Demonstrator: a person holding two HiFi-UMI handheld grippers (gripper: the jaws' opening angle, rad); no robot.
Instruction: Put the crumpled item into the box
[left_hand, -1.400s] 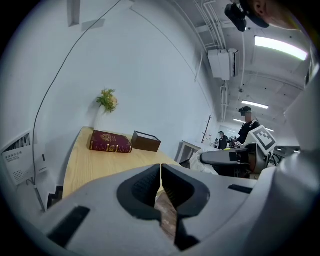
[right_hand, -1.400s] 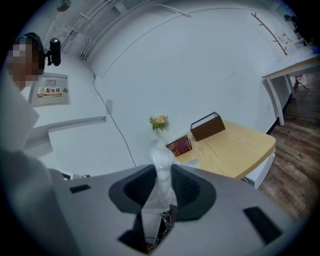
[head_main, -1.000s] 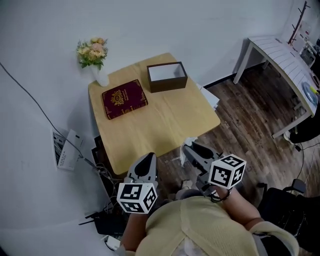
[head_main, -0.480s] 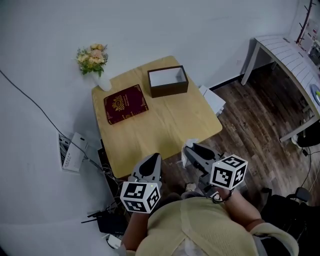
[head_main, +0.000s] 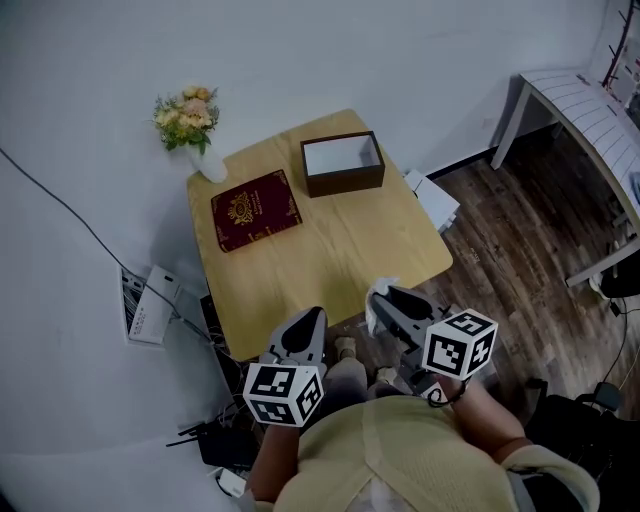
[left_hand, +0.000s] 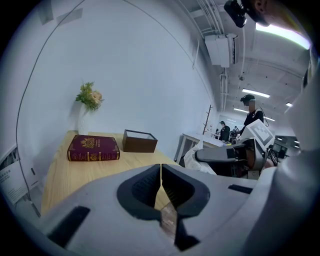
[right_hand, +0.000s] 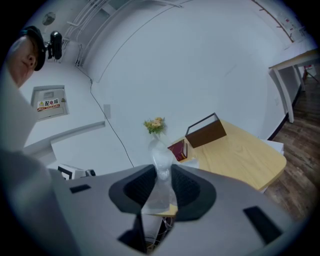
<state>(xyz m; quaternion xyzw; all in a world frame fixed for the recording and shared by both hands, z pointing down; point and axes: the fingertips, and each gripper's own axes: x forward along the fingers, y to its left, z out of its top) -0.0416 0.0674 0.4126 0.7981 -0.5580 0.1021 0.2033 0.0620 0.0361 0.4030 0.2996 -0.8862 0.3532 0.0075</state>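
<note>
Light wooden tabletop (head_main: 330, 250) against a white wall, with the open box (head_main: 343, 163) at its far edge. The right gripper (head_main: 386, 298) pinches the crumpled item (right_hand: 161, 175) off the near edge, well apart from the box; the left gripper (head_main: 312, 318) is pressed together, empty. The flimsy item may slip loose or snag on the box rim. Compared with a second earlier, both grippers stand slightly nearer the tabletop.

Dark red book (head_main: 256, 209) lying flat on wooden table (head_main: 340, 255), flower vase (head_main: 190, 128) at its far corner, white desk (head_main: 585, 105) well apart
</note>
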